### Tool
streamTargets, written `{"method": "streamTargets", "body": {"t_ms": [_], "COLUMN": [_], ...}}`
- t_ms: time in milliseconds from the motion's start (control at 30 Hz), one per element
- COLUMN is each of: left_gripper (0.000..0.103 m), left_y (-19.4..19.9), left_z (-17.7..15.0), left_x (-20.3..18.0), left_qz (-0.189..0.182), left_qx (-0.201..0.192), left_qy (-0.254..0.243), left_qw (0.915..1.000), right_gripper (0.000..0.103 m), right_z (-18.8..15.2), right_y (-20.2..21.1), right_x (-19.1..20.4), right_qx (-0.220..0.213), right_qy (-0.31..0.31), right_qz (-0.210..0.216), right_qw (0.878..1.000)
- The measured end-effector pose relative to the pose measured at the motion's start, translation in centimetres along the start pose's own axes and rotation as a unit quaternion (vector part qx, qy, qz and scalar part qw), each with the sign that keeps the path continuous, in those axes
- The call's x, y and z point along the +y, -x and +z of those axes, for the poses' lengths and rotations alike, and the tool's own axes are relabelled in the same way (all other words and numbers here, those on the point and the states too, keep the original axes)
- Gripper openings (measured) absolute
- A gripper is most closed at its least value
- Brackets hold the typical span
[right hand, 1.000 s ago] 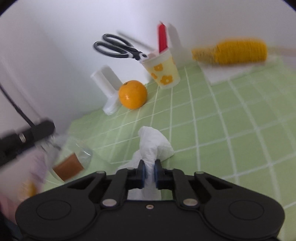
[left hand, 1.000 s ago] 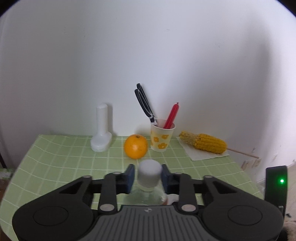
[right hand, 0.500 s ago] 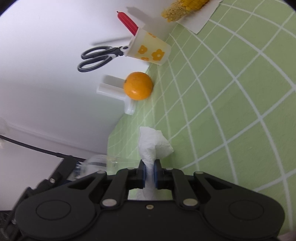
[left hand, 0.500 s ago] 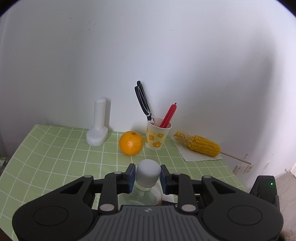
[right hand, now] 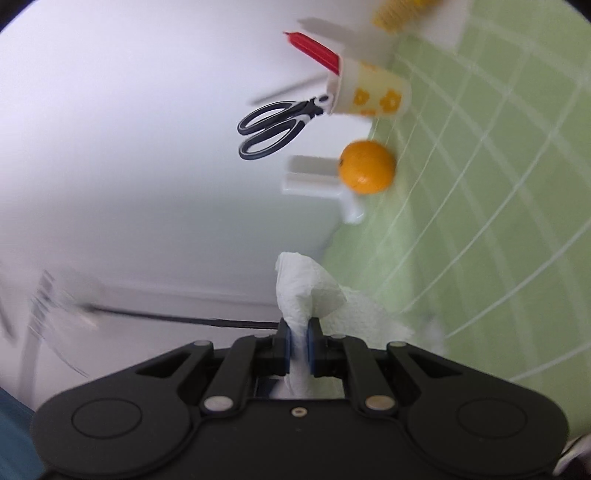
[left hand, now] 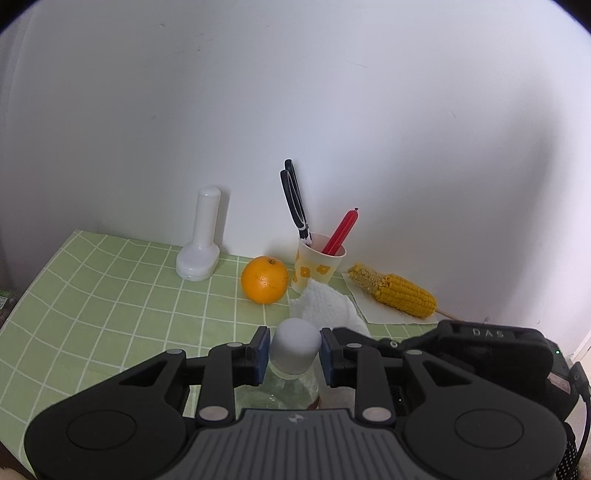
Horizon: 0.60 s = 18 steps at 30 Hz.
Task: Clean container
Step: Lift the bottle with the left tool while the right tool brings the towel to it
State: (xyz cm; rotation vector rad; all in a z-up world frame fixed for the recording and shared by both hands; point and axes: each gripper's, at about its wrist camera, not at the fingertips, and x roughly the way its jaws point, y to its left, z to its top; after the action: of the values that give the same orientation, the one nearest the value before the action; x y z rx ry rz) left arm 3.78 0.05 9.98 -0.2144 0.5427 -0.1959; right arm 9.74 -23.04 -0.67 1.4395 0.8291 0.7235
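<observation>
Jaws of your left gripper point(left hand: 294, 354) clamp the clear bottle point(left hand: 291, 384) at its white cap; your right gripper point(right hand: 298, 345) pinches a paper towel point(right hand: 306, 291) beside it. Behind the bottle, the cup point(left hand: 317, 266) holds scissors point(left hand: 294, 201).

Below the left gripper point(left hand: 293, 352), most of the clear bottle point(left hand: 280, 393) is hidden by the gripper's body; only its white cap point(left hand: 294, 345) and shoulder are seen. Just ahead of it, the lower part of the paper towel point(left hand: 325, 306) is covered by the right gripper's housing point(left hand: 491, 354). In the right wrist view, the towel's tail point(right hand: 295, 380) is lost behind the pads of the right gripper point(right hand: 298, 345). Far ahead to the right, the corn cob point(right hand: 402, 11) is cut off by the picture's upper edge and blurred. To the left, a smeared transparent shape point(right hand: 55, 295) cannot be identified. The scissors' blades point(right hand: 321, 101) are concealed inside the flowered cup point(right hand: 373, 96).
</observation>
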Motion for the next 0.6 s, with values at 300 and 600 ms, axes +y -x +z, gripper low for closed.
{"method": "streamTargets", "body": {"t_ms": [300, 600], "left_gripper": [0.03, 0.03], "left_y": [0.0, -0.1], "left_z": [0.0, 0.1], "left_x": [0.2, 0.6], "left_qz": [-0.001, -0.002], "left_qx": [0.001, -0.001], "left_qy": [0.007, 0.02], "left_qw": [1.0, 0.9998], "right_gripper": [0.01, 0.01], "right_z": [0.4, 0.2], "right_y": [-0.5, -1.2], "right_x": [-1.1, -3.2], "right_qx": [-0.018, -0.029], "right_qy": [0.005, 0.036], "right_qz": [-0.037, -0.128], "right_qw": [0.999, 0.991]}}
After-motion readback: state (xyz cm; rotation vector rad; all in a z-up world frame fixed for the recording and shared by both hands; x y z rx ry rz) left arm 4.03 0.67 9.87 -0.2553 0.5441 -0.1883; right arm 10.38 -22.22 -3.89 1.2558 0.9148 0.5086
